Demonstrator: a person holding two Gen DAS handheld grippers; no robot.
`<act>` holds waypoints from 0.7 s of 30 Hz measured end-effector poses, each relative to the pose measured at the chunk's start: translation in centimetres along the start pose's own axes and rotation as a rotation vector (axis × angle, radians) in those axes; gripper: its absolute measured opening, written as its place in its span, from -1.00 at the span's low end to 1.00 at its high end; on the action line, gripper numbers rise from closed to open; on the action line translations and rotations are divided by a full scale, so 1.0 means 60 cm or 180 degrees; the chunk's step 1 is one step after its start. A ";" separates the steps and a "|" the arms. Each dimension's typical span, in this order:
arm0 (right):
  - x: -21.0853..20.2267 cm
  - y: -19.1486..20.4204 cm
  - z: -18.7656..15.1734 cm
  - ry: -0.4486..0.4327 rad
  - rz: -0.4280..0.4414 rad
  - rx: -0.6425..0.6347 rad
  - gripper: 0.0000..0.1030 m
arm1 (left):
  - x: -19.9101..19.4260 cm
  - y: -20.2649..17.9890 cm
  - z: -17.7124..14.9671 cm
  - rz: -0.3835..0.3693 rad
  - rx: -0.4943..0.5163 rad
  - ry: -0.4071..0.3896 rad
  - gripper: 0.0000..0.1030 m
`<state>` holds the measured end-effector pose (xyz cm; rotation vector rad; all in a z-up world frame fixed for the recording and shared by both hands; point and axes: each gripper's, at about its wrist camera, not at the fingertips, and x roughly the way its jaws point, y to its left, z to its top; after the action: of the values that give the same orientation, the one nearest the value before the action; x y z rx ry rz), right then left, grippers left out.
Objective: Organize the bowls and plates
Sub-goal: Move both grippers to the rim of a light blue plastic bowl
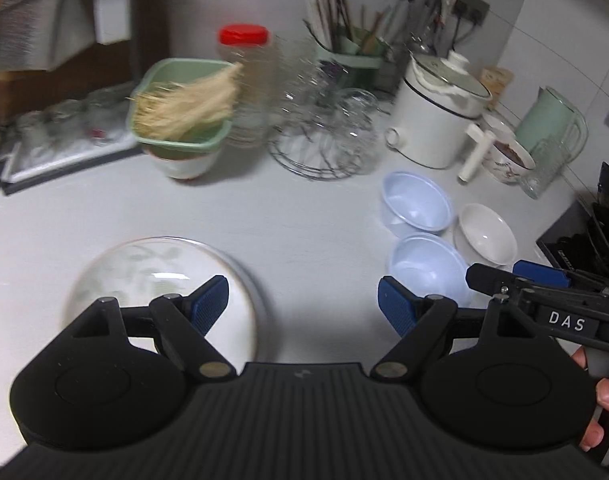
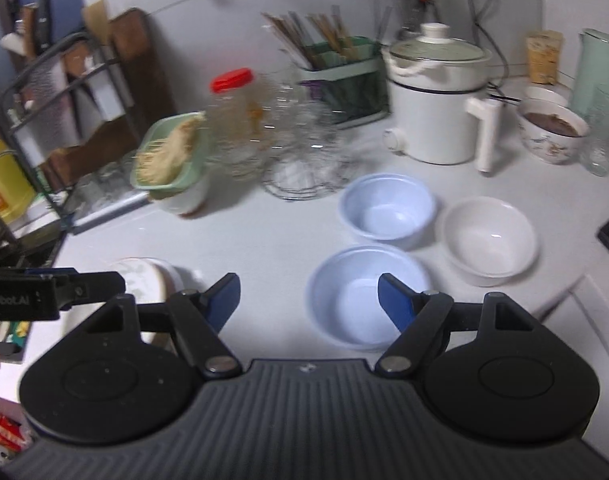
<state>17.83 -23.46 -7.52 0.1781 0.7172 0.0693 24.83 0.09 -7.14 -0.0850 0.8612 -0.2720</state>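
A: Left wrist view: we had the left gripper (image 1: 303,300) spread wide with nothing between the pads, hanging over the counter (image 1: 304,220) just right of the plate (image 1: 144,276). We read that as lining up on the plate.

B: Agreed. Right wrist view: we held the right gripper (image 2: 308,300) spread too, empty, its right finger over the near blue bowl (image 2: 352,296). Probably that bowl was our pick, since it sat closest.

A: Bowls? We saw three clustered, all upright: near blue bowl, far blue bowl (image 2: 388,208) behind it, white bowl (image 2: 490,240) to the right. Touching or just beside, we couldn't tell. All looked empty.

B: Plate looked bare, leaf pattern only. It lay well apart from the bowls, so we judged nothing was stacked yet.

A: Other containers: green tub (image 1: 180,104) held something dry, pale and stringy, resting on a white bowl. Patterned bowl (image 2: 552,132) by the pot (image 2: 436,100) held something brown.
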 end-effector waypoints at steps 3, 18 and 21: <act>0.009 -0.033 0.009 0.0027 -0.0064 0.0093 0.48 | 0.044 -0.021 0.013 -0.0097 0.0017 0.0161 0.65; 0.102 -0.132 0.026 0.0438 -0.0256 0.0368 0.08 | 0.197 -0.059 0.069 -0.0464 0.0008 0.0617 0.60; 0.122 -0.143 0.025 0.0551 -0.0298 0.0401 -0.08 | 0.227 -0.069 0.071 -0.0514 0.0036 0.0682 0.48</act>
<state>24.35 -31.18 -12.77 0.2610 0.9022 -0.0506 35.68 -7.72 -13.64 -0.1167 1.0676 -0.4430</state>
